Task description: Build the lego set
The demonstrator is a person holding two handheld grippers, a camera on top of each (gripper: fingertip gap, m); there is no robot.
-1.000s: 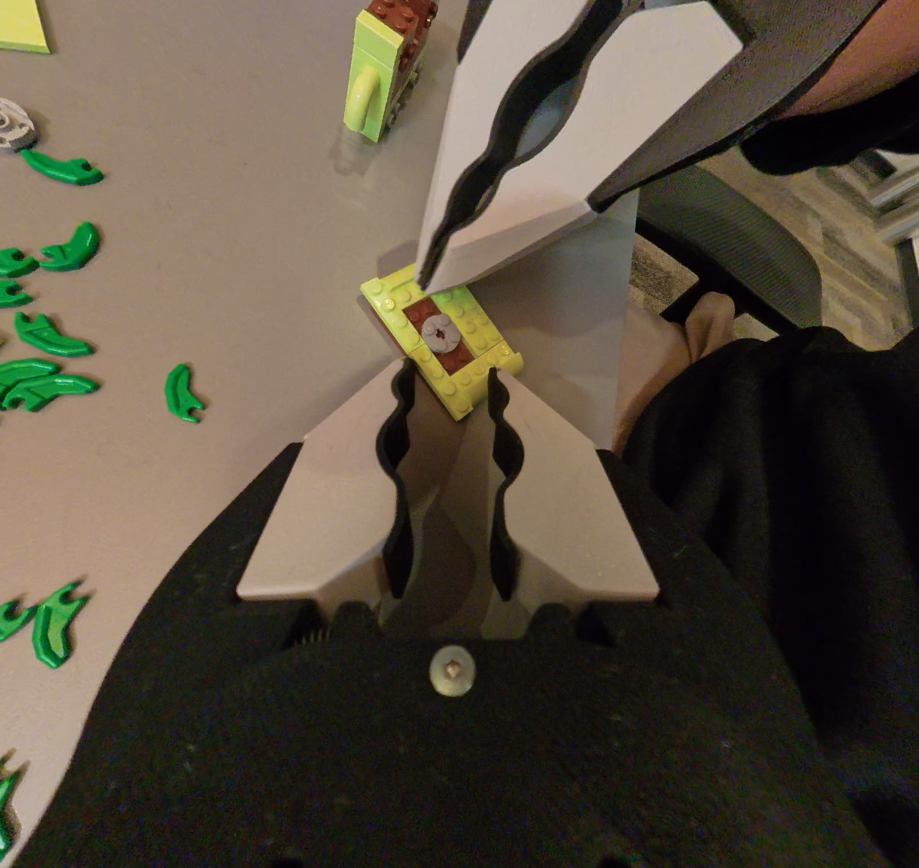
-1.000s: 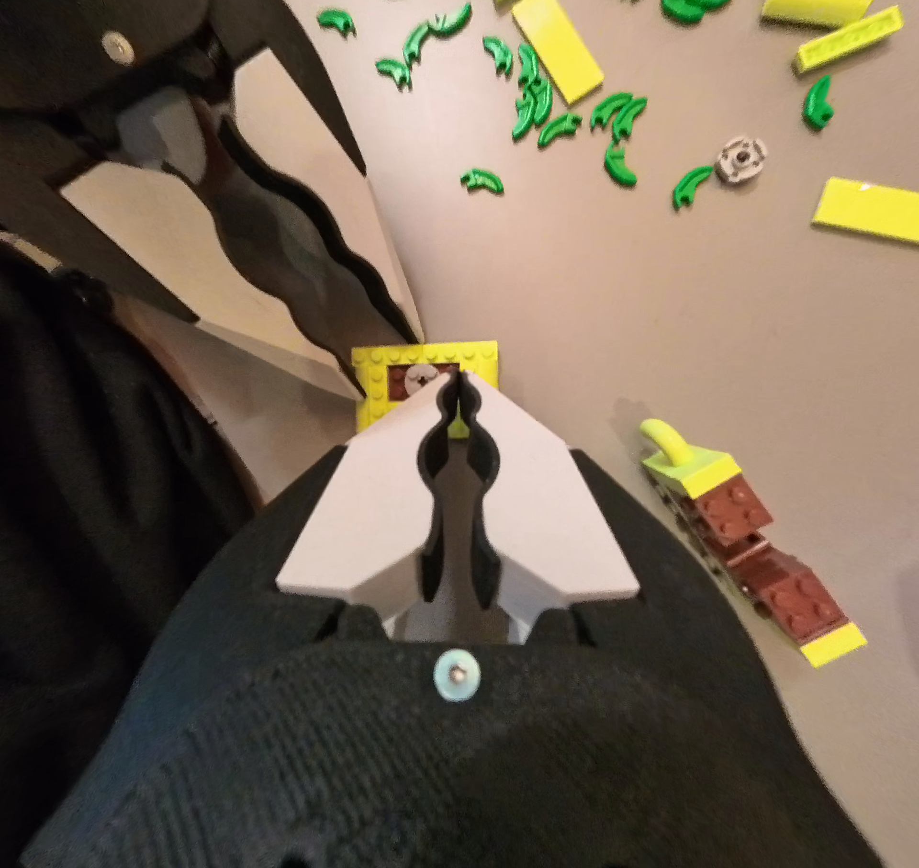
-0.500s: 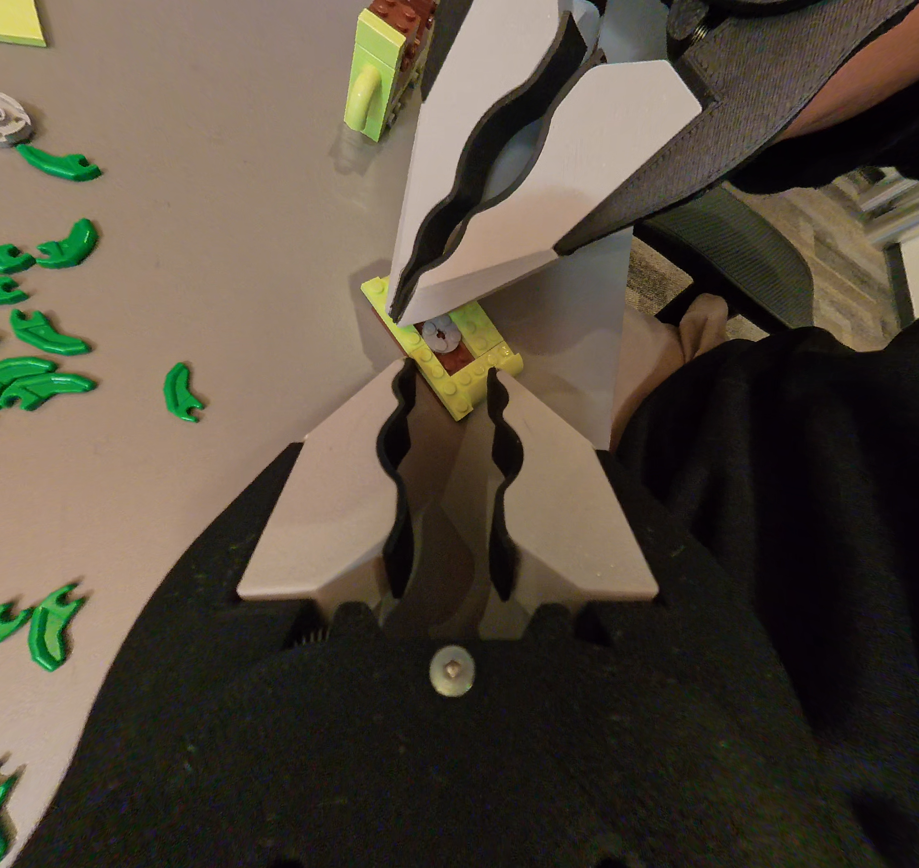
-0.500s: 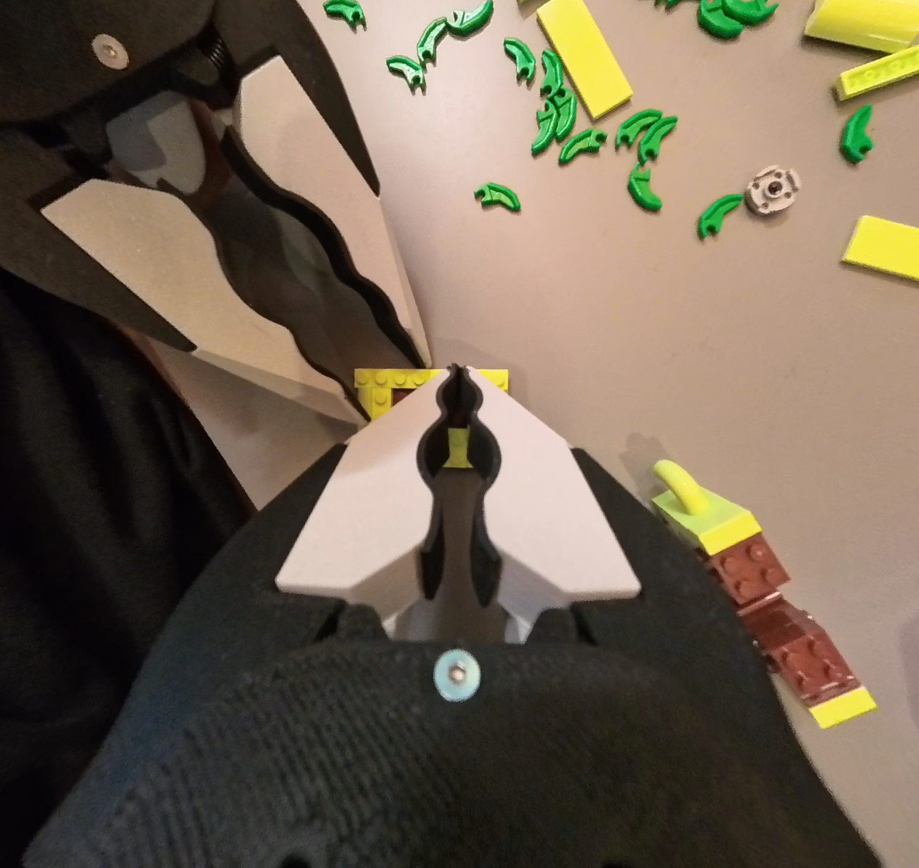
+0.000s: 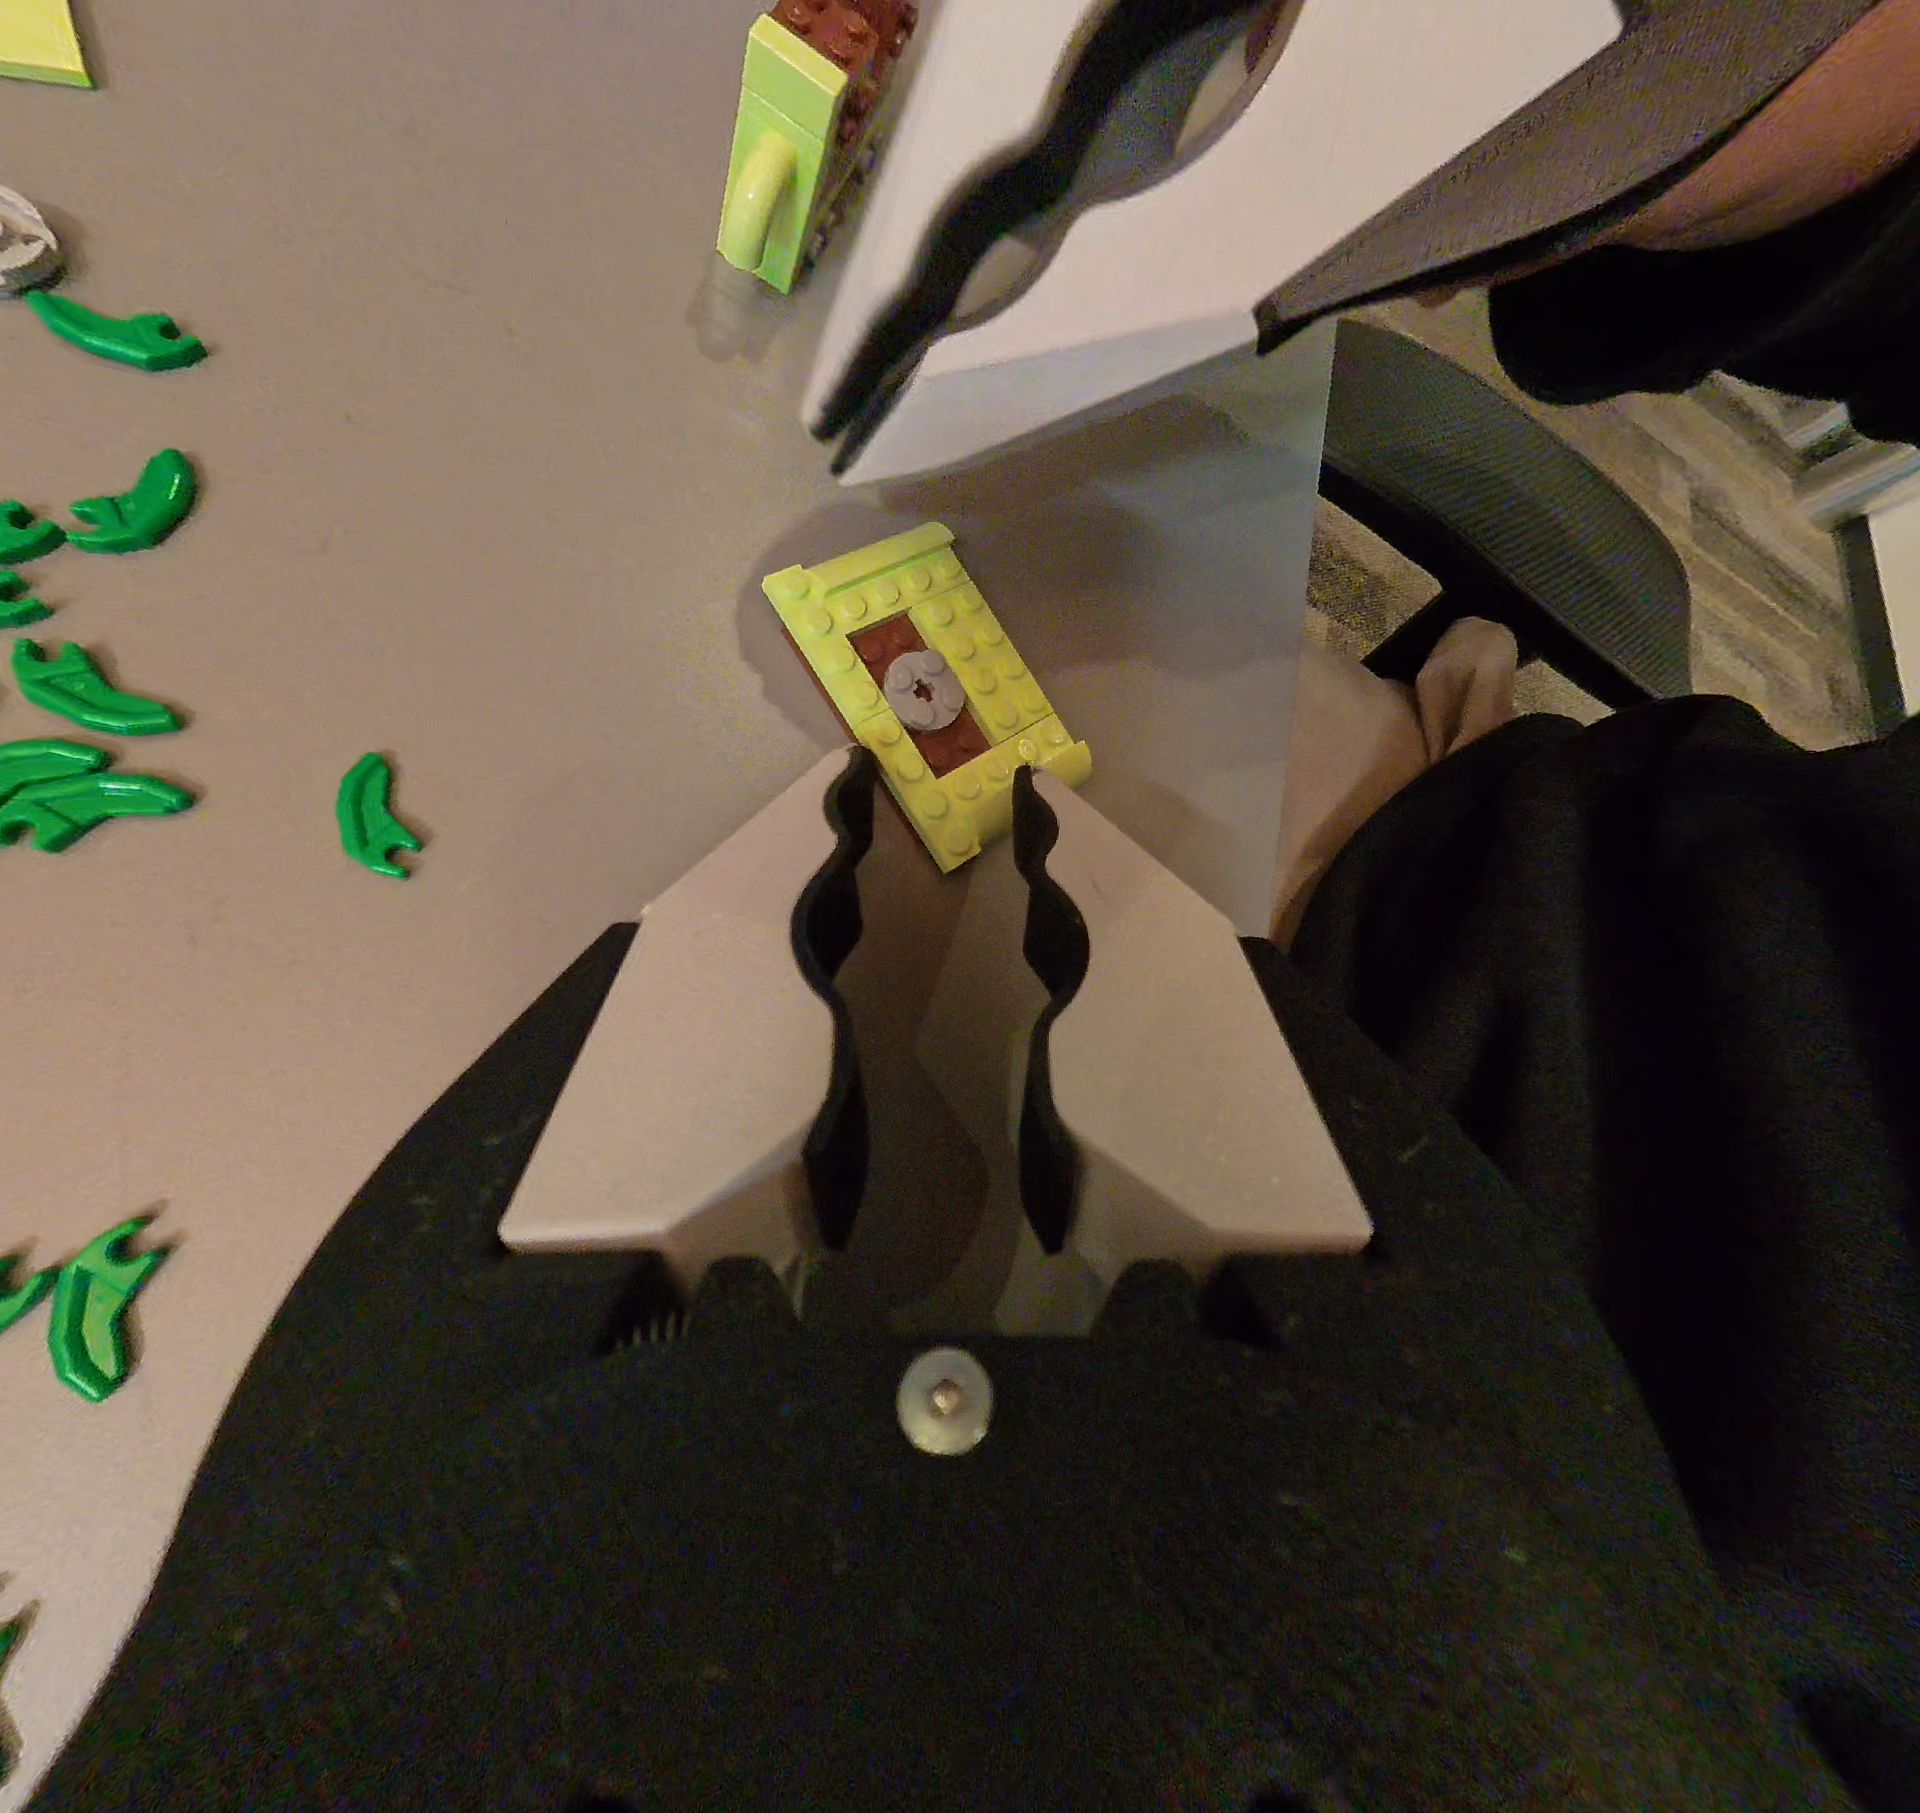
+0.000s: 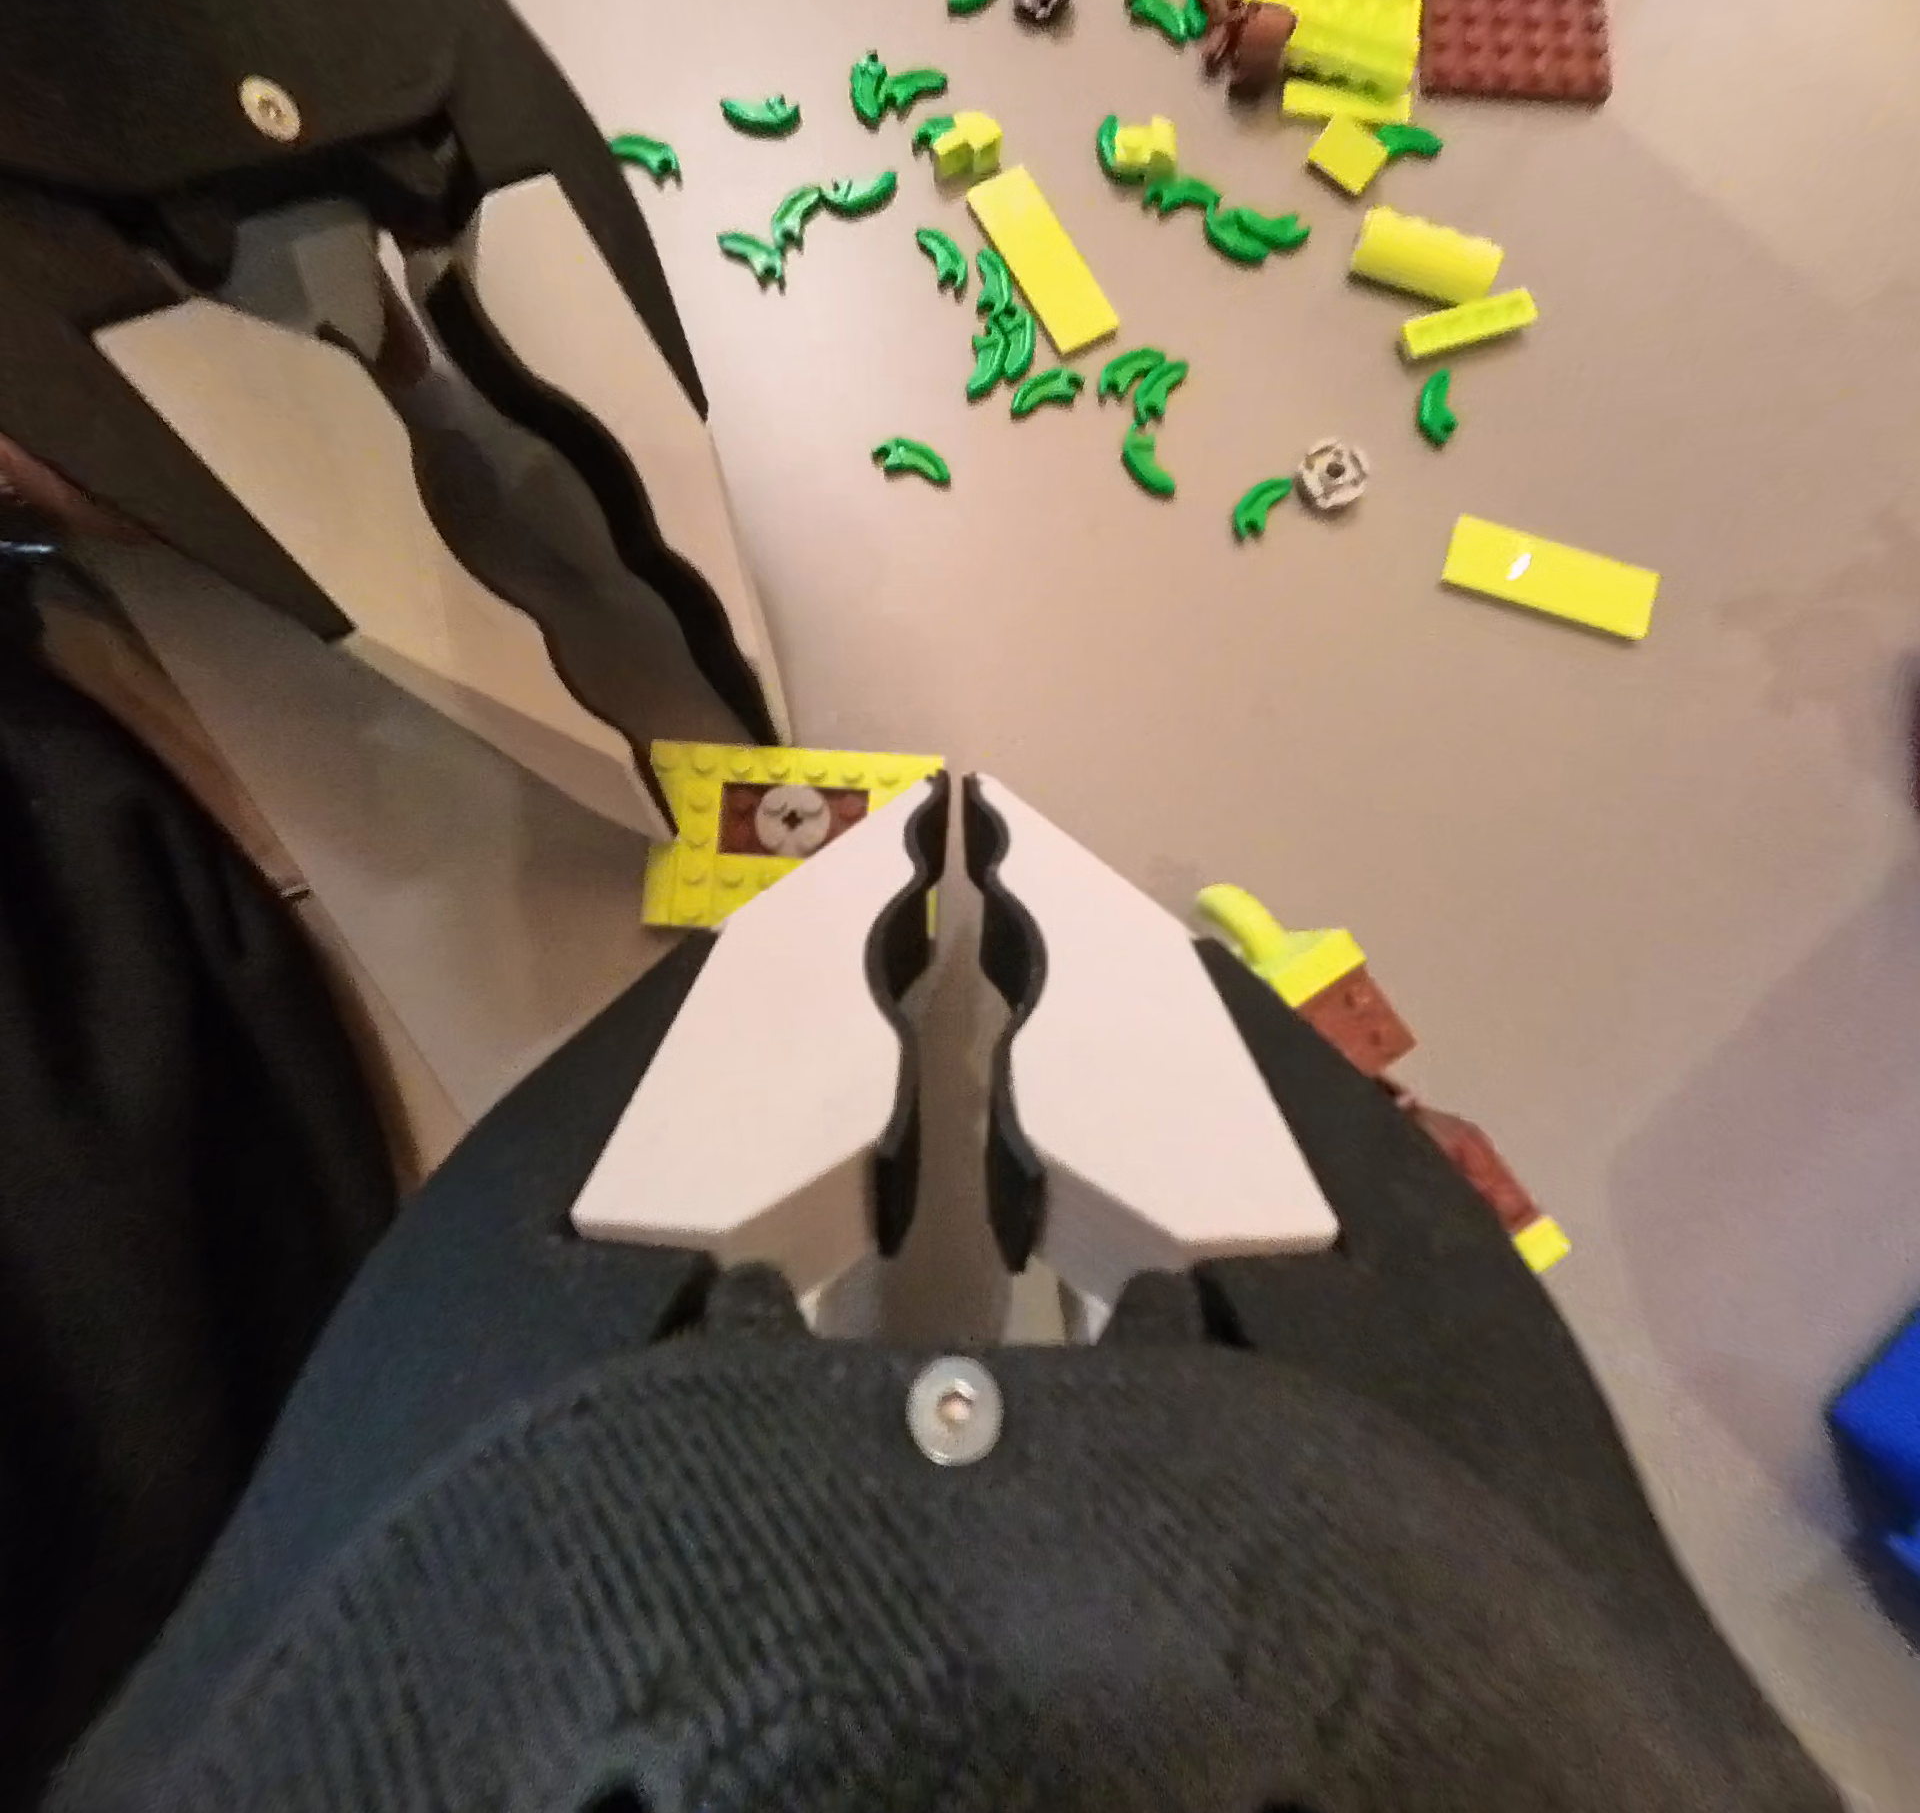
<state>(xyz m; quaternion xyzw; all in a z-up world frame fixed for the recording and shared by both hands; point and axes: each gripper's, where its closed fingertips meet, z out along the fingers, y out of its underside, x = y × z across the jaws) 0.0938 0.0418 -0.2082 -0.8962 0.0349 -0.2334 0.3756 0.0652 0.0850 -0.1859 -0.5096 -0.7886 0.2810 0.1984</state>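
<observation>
My left gripper (image 5: 933, 776) covers the near corner of the plate (image 5: 925, 693), so I can't tell whether my fingertips pinch it or only bracket it — and in the right wrist view my right gripper (image 6: 956, 784) hides that plate's right end. The right gripper shows blurred in the left view, its body cut off by the top edge, and it screens the far part of the brown build (image 5: 831, 70). A blue thing (image 6: 1881, 1431) is clipped by the right edge, too little showing to tell what it is — the far bricks (image 6: 1340, 28) are smeared.
</observation>
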